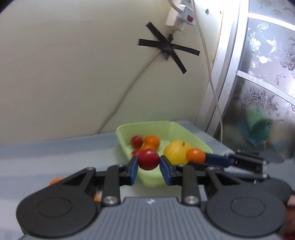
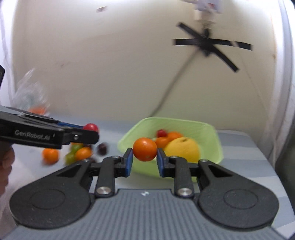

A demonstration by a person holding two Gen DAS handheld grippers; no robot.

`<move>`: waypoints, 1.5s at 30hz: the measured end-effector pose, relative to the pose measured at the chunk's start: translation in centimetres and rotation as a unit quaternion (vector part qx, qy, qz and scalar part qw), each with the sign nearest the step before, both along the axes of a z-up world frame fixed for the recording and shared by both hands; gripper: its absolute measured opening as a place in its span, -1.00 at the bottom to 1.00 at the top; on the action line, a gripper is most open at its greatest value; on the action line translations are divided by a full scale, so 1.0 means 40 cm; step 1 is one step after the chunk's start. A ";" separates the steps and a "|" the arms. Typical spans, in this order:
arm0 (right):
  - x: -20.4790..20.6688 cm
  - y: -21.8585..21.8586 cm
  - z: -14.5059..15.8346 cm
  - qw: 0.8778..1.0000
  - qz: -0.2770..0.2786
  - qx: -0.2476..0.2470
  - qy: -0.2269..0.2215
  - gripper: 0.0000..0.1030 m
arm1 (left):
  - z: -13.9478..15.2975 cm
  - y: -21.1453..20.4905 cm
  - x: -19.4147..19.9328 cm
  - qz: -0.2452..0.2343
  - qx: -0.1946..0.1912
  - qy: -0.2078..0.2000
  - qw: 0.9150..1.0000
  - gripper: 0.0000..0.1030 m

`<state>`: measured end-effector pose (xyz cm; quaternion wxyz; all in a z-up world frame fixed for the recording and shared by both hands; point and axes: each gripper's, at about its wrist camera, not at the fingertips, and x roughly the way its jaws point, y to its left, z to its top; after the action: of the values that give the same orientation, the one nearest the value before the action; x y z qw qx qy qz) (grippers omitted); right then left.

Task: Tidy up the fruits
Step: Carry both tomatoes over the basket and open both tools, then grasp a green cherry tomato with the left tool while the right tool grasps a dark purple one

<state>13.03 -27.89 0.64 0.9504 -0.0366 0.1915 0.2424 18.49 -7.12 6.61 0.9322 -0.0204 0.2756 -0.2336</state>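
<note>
My left gripper (image 1: 148, 161) is shut on a small red fruit (image 1: 148, 159), held just in front of the near rim of a light green tray (image 1: 147, 125). The tray holds a yellow fruit (image 1: 176, 150), small oranges (image 1: 152, 140) and another red fruit (image 1: 136, 141). My right gripper (image 2: 144, 154) is shut on a small orange (image 2: 144, 149), also before the tray (image 2: 171, 119). In the right wrist view the left gripper (image 2: 88, 130) reaches in from the left with the red fruit (image 2: 90, 127). The held orange (image 1: 195, 155) also shows in the left wrist view.
Loose fruit lies on the grey table left of the tray: an orange (image 2: 50, 156), green grapes (image 2: 71, 157) and a dark fruit (image 2: 102, 148). A clear plastic bag (image 2: 30, 92) stands at the far left. The wall behind carries a power strip (image 1: 181, 16), a cable and black tape (image 1: 168, 47).
</note>
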 end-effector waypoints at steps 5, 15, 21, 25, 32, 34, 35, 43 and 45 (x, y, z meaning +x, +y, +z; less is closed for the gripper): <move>0.059 -0.023 -0.016 1.000 -0.017 0.013 0.001 -0.41 | -0.035 -0.067 0.076 0.000 0.031 0.017 0.999 -0.47; 0.087 -0.010 -0.045 1.000 -0.007 0.003 -0.003 -0.28 | -0.040 -0.055 0.076 0.010 0.034 0.011 0.999 -0.19; 0.127 -0.044 -0.032 0.996 0.009 0.066 0.054 -0.28 | 0.035 0.108 0.022 0.064 -0.021 -0.014 0.998 -0.19; 0.161 -0.062 -0.032 0.992 0.006 0.098 0.074 -0.32 | 0.054 0.227 -0.021 0.116 -0.022 -0.024 0.993 -0.19; 0.151 -0.046 0.001 0.995 -0.051 0.081 0.030 -0.27 | 0.001 0.350 -0.108 0.157 -0.013 -0.002 0.987 -0.18; 0.107 -0.030 0.013 0.996 -0.026 0.082 0.009 -0.27 | -0.020 0.362 -0.128 0.160 -0.010 0.000 0.987 -0.18; 0.081 -0.015 0.017 0.997 -0.005 0.079 0.003 -0.27 | -0.027 0.364 -0.136 0.160 -0.010 0.000 0.987 -0.19; -0.013 0.140 -0.027 0.992 0.122 0.010 0.042 -0.27 | -0.069 0.274 -0.162 0.088 0.033 -0.004 0.996 -0.23; -0.009 0.169 -0.047 0.991 0.123 -0.022 0.042 -0.27 | -0.081 0.237 -0.151 0.072 0.056 -0.009 0.996 -0.23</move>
<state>12.68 -21.15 -1.24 0.9034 -0.0707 0.2306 0.3546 12.46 2.37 3.39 0.9486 0.0145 0.2780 -0.1506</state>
